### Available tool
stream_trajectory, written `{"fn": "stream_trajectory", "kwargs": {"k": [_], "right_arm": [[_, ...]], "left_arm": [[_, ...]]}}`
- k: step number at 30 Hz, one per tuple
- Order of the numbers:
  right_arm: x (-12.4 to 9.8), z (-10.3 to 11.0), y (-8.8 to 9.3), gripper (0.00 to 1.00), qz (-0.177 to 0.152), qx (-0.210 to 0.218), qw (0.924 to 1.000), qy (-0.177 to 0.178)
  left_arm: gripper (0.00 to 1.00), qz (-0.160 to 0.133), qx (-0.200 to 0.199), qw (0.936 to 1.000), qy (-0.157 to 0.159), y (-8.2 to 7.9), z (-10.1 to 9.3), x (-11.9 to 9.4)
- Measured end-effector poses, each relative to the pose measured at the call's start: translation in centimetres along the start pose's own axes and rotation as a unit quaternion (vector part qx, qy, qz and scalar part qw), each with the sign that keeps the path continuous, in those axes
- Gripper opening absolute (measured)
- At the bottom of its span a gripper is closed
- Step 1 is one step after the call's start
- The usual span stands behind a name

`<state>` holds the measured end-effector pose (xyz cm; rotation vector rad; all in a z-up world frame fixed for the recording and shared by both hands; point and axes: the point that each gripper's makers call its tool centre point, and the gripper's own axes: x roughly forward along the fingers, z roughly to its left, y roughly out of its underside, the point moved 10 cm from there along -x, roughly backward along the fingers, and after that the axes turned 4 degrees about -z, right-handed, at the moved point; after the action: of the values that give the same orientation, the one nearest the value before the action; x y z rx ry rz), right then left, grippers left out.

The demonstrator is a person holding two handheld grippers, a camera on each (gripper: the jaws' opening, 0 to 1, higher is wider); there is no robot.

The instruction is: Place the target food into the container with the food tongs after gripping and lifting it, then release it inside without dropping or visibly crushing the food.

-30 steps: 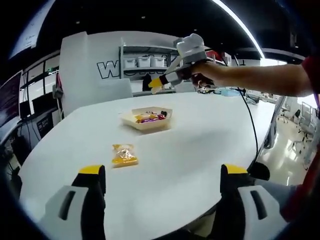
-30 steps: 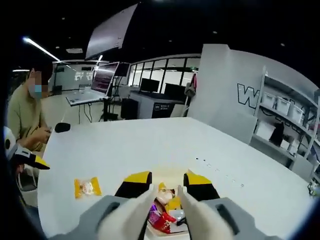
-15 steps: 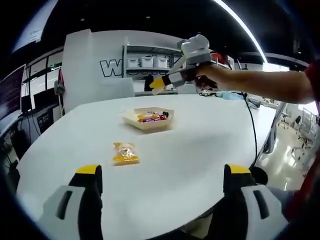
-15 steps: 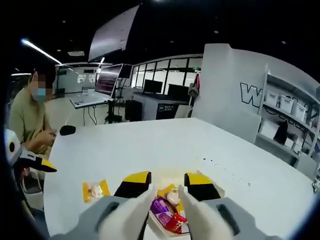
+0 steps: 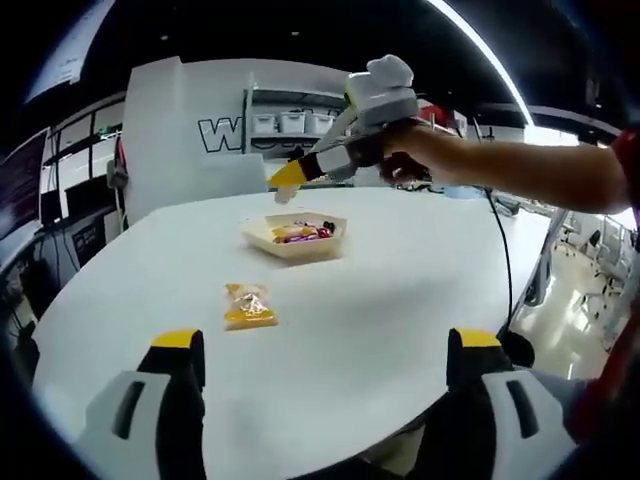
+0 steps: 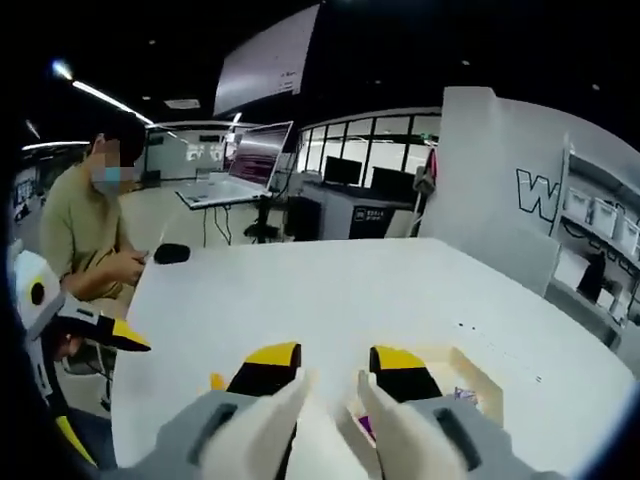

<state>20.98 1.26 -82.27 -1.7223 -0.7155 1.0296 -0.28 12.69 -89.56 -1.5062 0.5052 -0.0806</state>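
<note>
Beside right gripper (image 6: 334,366), seated person (image 6: 92,235), monitors (image 6: 262,158)

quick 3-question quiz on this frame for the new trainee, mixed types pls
1. True or false: the yellow snack packet lies inside the tray.
2. Which gripper is over the tray? A) left gripper B) right gripper
3. Fill in: the tray already holds several wrapped ____.

Key: 1 false, it lies on the white table, apart from the tray. 2 B, seen in the left gripper view. 3 snacks.
</note>
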Motion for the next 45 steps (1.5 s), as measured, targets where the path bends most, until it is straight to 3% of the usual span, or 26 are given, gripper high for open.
{"fn": "stream_trajectory", "kwargs": {"k": [3,6,8,14,22,27,29,34,37,39,41,45], "right_arm": [[1.1,1.4,0.8,0.22,0.008,0.027,0.9993,-0.024],[1.8,2.6,1.3,0.22,0.008,0.009,0.9996,-0.026],[2.4,3.5,1.7,0.22,0.016,0.021,0.9986,-0.045],[3.3,4.0,1.7,0.22,0.012,0.037,0.9978,-0.053],[4.4,5.6,3.5,0.23,0.037,0.069,0.994,-0.076],[4.9,6.7,4.6,0.24,0.071,0.045,0.993,-0.083],[5.0,6.7,4.5,0.24,0.063,-0.003,0.9944,-0.084],[4.1,5.9,4.6,0.23,0.09,-0.007,0.9919,-0.089],[3.4,5.2,4.9,0.23,0.103,-0.035,0.9881,-0.109],[2.6,5.2,4.9,0.23,0.109,-0.066,0.9813,-0.144],[1.9,4.5,5.0,0.23,0.131,-0.077,0.9802,-0.127],[1.0,3.3,5.0,0.23,0.131,-0.071,0.9825,-0.112]], "left_arm": [[0.99,0.0,-0.002,1.0,-0.001,0.1,0.1,0.0],[0.99,0.004,-0.003,1.0,0.0,0.2,0.3,0.1],[0.98,0.005,-0.001,1.0,-0.001,0.2,0.4,0.1],[0.98,0.004,0.001,1.0,-0.004,0.0,0.7,-0.1],[0.97,0.007,0.001,1.0,-0.002,0.1,0.7,-0.1],[0.97,0.011,0.005,0.9999,-0.001,0.2,0.6,-0.1],[0.97,0.012,0.006,0.9999,0.0,0.2,0.5,-0.3],[0.97,0.014,0.007,0.9999,-0.003,0.2,0.7,-0.2],[0.96,0.009,0.006,0.9999,0.004,0.0,0.4,-0.1],[0.96,0.01,0.009,0.9999,0.007,0.0,0.2,0.1],[0.96,0.011,0.01,0.9998,0.009,0.0,0.0,0.2],[0.96,0.008,0.01,0.9998,0.016,-0.2,-0.4,0.5]]}}
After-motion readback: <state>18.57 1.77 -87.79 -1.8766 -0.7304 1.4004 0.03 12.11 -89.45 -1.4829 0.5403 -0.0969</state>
